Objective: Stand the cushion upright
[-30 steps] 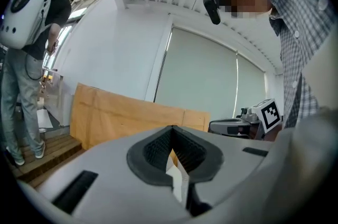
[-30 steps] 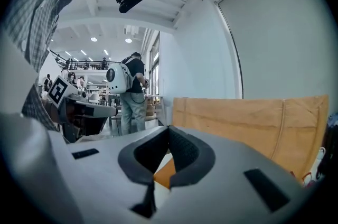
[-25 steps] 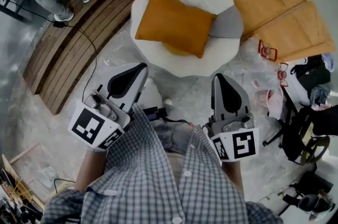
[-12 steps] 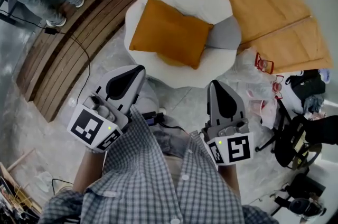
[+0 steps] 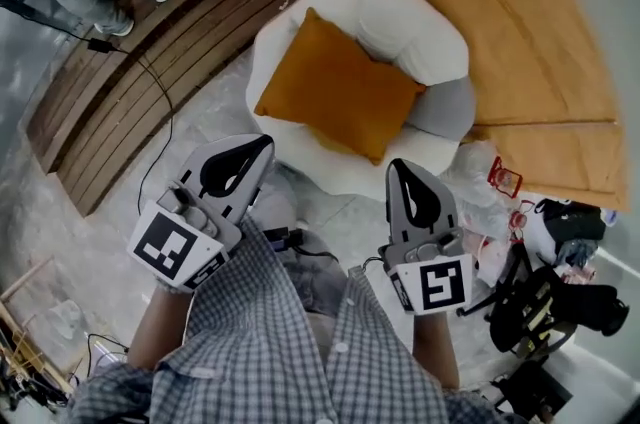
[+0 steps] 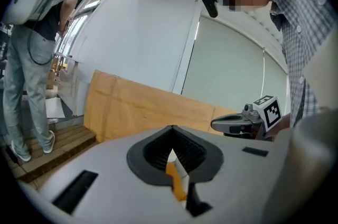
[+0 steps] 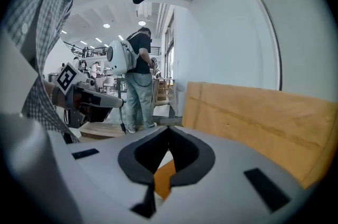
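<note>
Orange rectangular fabric cushion (image 5: 340,95): lies flat on white rounded upholstered chair (image 5: 400,12), surface for the item, just beyond both tools, long axis running far-left to near-right. Left hand-held gripper (image 5: 262,144): jaws together, empty, well short of the cushion's left corner. Right hand-held gripper (image 5: 398,168): jaws together, empty, nearer, by the near corner. Cushion underside and height gap hidden; gripper views show only an orange sliver.

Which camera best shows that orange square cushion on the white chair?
The head view: the whole orange square cushion shows, lying on the white padded chair. The left gripper view catches only a sliver of it, and the right gripper view likewise.
</note>
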Action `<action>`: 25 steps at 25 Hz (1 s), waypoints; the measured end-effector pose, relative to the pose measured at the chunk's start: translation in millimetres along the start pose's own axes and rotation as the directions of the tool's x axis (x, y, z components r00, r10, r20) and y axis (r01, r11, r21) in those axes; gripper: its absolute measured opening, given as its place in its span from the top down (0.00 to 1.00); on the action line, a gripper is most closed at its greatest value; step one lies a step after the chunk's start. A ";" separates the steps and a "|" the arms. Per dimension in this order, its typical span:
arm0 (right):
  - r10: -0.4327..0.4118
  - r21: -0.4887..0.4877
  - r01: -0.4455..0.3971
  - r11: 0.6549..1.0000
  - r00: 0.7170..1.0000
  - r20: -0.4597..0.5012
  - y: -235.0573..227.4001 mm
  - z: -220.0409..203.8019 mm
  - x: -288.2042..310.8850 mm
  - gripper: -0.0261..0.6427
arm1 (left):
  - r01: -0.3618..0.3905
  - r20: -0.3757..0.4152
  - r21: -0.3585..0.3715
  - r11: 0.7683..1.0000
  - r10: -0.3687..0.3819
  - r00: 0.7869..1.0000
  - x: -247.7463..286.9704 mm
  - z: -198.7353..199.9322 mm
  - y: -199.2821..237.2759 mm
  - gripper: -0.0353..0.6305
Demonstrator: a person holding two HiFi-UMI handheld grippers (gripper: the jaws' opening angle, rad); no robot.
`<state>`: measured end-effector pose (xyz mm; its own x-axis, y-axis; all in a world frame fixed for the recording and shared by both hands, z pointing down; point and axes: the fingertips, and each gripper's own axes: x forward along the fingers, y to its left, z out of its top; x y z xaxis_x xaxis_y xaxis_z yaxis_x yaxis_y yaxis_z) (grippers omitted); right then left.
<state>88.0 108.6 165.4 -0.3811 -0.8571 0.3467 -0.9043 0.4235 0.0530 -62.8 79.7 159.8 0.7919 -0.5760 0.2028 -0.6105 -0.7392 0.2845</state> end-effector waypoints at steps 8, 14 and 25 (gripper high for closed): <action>0.077 -0.065 -0.081 0.995 0.996 -0.053 -18.7 5.4 94.1 0.95 | -0.064 -0.040 -0.059 0.996 0.061 0.997 20.8 -10.1 75.2 0.94; 0.122 -0.117 -0.131 0.984 0.989 -0.080 -21.8 0.5 142.7 0.95 | -0.094 -0.078 -0.117 0.989 0.085 0.993 30.2 -34.2 105.9 0.94; 0.257 -0.174 -0.290 0.941 0.948 -0.189 -32.9 -49.1 219.5 0.95 | -0.207 -0.147 -0.118 0.971 0.189 0.971 43.5 -96.3 153.5 0.94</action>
<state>43.5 -79.0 285.7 -0.5572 -0.6482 0.5189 -0.7075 0.6978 0.1120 -120.8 -25.2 302.6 0.6552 -0.6477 0.3888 -0.7554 -0.5571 0.3450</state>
